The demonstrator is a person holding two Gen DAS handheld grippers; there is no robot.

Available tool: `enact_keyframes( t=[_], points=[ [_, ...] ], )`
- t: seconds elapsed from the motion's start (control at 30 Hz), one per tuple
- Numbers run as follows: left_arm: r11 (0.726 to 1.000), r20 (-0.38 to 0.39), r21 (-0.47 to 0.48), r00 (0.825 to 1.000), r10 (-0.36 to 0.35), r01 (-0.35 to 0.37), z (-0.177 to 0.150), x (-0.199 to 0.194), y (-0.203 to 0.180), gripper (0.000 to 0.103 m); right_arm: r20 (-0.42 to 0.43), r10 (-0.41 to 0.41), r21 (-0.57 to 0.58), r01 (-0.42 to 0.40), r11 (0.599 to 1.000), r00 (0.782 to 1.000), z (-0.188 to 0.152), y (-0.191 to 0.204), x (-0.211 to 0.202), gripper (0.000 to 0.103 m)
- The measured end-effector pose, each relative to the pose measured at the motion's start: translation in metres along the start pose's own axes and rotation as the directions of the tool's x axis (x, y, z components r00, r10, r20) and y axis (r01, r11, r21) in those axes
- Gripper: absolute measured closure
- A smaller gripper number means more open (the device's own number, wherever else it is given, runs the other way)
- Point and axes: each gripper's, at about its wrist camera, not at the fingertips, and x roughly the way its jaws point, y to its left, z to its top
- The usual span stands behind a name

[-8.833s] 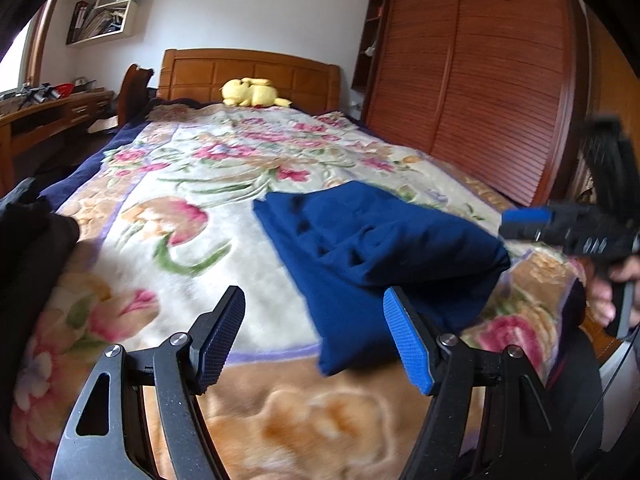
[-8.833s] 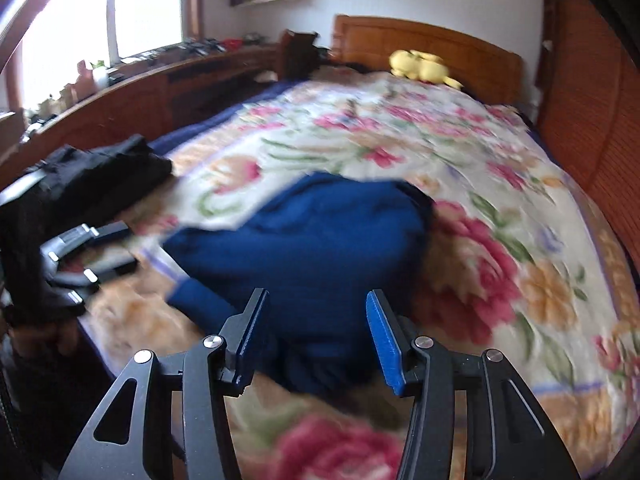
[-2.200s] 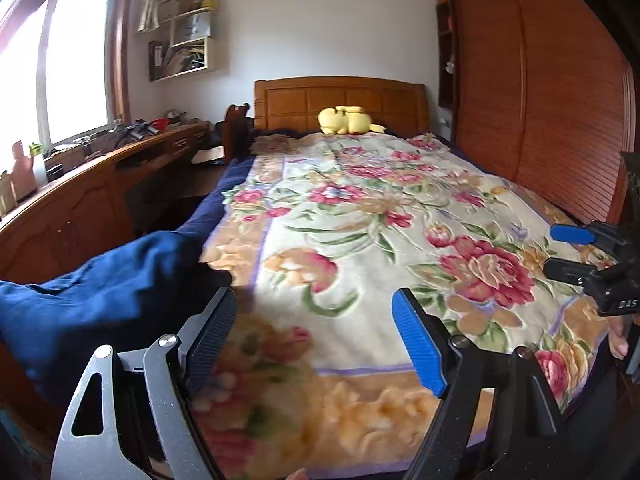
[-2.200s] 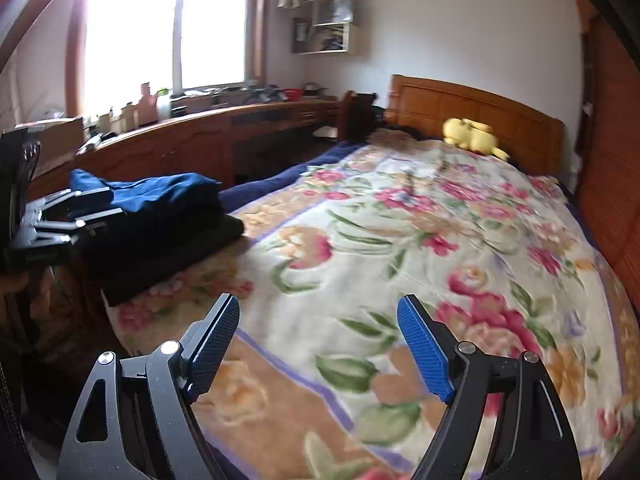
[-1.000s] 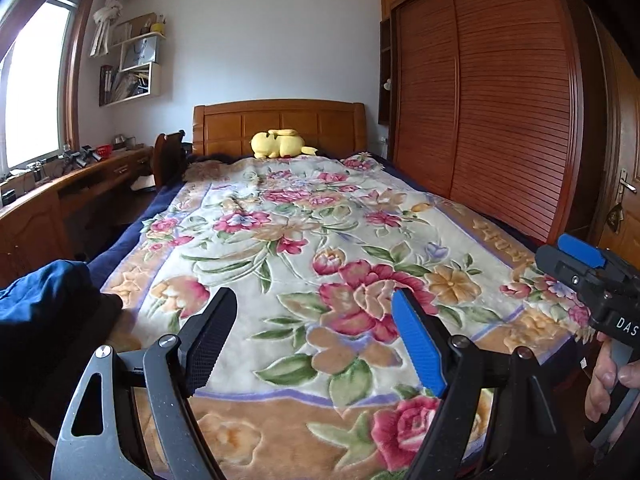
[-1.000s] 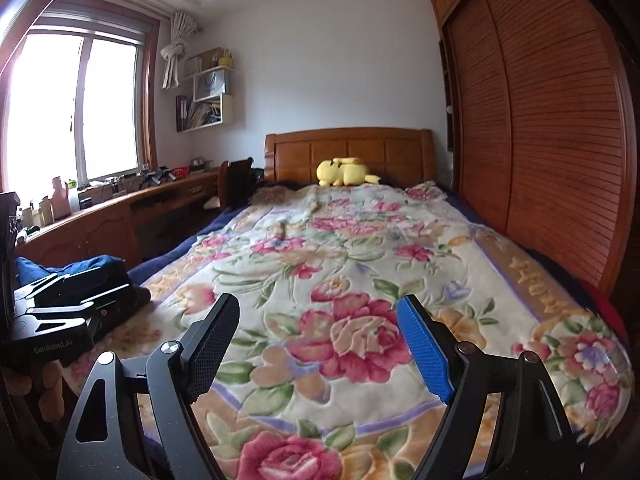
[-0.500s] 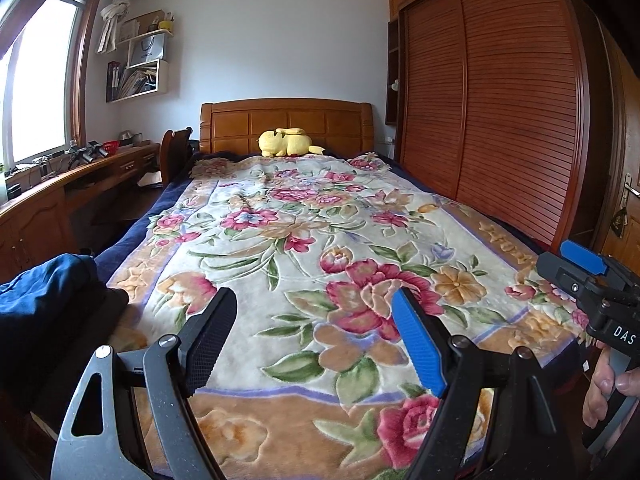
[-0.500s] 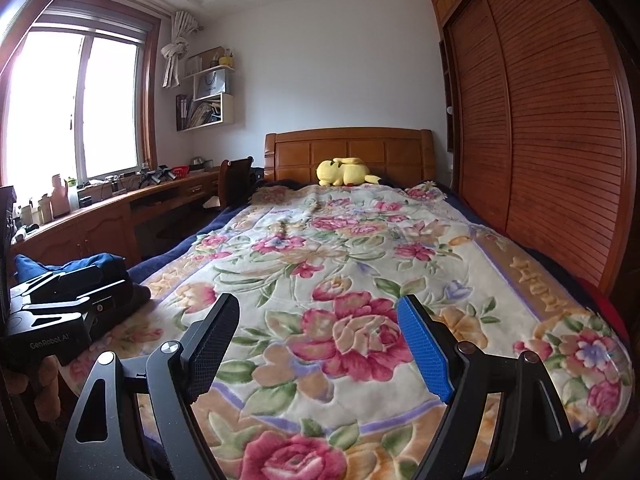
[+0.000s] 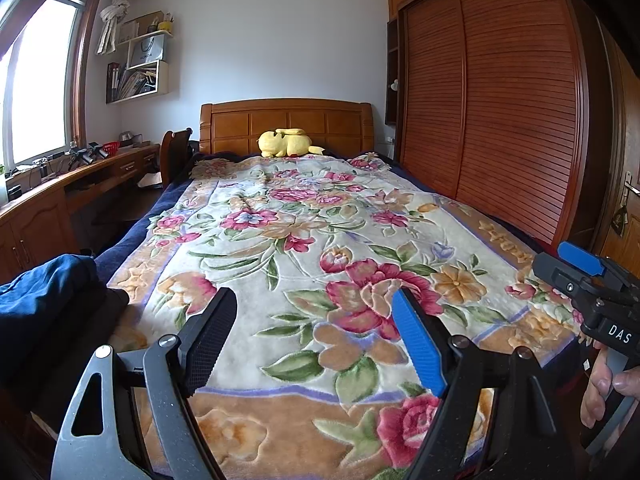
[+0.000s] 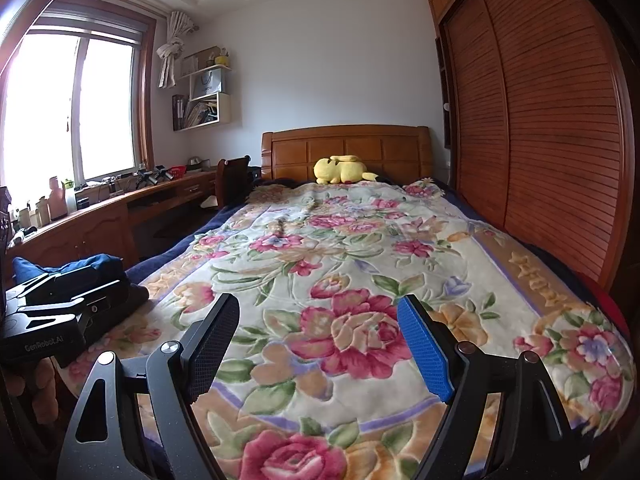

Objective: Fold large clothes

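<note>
a home bedroom: bed [image 9: 320, 240], wardrobe [image 9: 500, 112], plush toy [image 9: 286, 143].

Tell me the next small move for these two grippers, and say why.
Probably hold both back at the foot of the bed and fetch the next garment. The left gripper and right gripper are open with nothing between the jaws, the floral blanket carries no garment to fold, and the folded blue garment already lies on the stack at the bed's near left corner.

Both wrist cams face headboard [image 9: 286, 122], sharing bed [image 10: 360, 280].
</note>
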Motion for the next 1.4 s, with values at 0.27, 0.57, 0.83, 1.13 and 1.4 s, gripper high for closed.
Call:
enact_keyframes(
  t=[0.27, 0.57, 0.83, 1.13, 1.4],
  points=[
    [1.0, 0.002, -0.002, 1.0, -0.001, 0.001, -0.0008, 0.0003, 0.0021, 0.022, 0.0, 0.002, 0.001, -0.002, 1.0, 1.0, -0.0011, 0.0005, -0.0005, 0.02],
    [1.0, 0.004, -0.002, 1.0, 0.0, 0.0, -0.0012, -0.0004, 0.004, 0.022, -0.001, -0.005, 0.007, 0.005, 1.0, 1.0, -0.0001, 0.0024, 0.0003, 0.02],
    [1.0, 0.01, -0.001, 1.0, 0.003, -0.003, -0.0003, -0.0038, 0.0035, 0.022, 0.001, -0.005, 0.006, 0.005, 1.0, 1.0, -0.0008, 0.0035, -0.0005, 0.02],
    [1.0, 0.014, -0.001, 1.0, 0.001, -0.001, 0.0003, -0.0056, 0.0024, 0.022, 0.001, -0.005, 0.006, 0.005, 1.0, 1.0, -0.0006, 0.0037, -0.0004, 0.02],
    [1.0, 0.015, -0.002, 1.0, 0.001, -0.001, 0.0002, -0.0058, 0.0033, 0.022, 0.001, -0.003, 0.004, 0.003, 1.0, 1.0, -0.0003, 0.0036, -0.0005, 0.02]
  ],
)
